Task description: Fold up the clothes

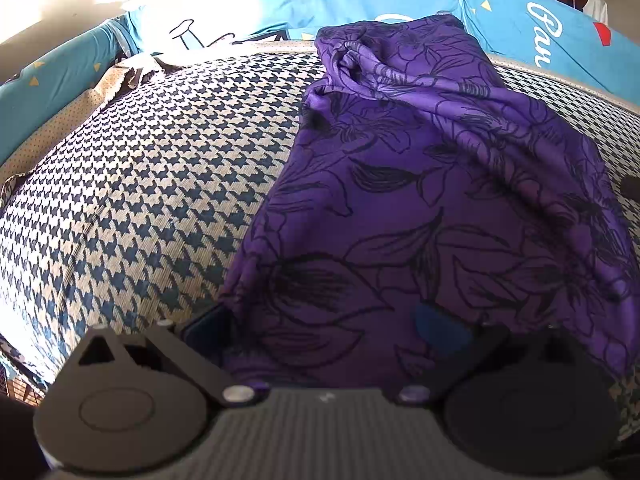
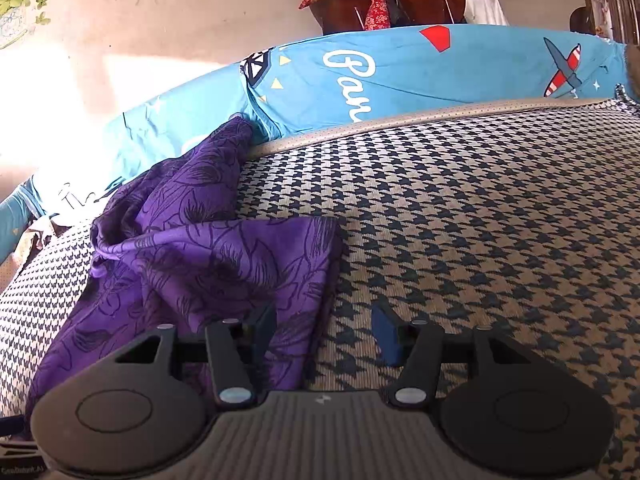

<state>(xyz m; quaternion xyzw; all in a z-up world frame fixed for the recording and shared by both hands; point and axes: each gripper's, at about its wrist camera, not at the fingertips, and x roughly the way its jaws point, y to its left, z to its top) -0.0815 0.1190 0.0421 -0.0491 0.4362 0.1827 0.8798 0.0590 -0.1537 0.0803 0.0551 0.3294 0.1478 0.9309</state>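
A purple garment with a dark floral print [image 1: 420,184] lies crumpled on the houndstooth bed cover [image 1: 160,168]. It reaches from the far blue bedding down to my left gripper [image 1: 320,330]. The garment's near edge drapes between that gripper's two fingers, which stand wide apart, and part-covers the right blue pad [image 1: 436,328]. In the right wrist view the same garment [image 2: 208,248] sits at the left, with a folded corner pointing right. My right gripper [image 2: 325,334] is open at that right edge. Its left finger [image 2: 262,330] is over the cloth and its right finger [image 2: 386,336] is over the cover.
Blue printed bedding [image 2: 400,76] runs along the far side of the bed, behind a beige piped edge [image 2: 400,124]. Beyond it stand a pale wall and a wooden chair with a red cloth [image 2: 372,0]. Houndstooth cover stretches to the right of the garment [image 2: 500,220].
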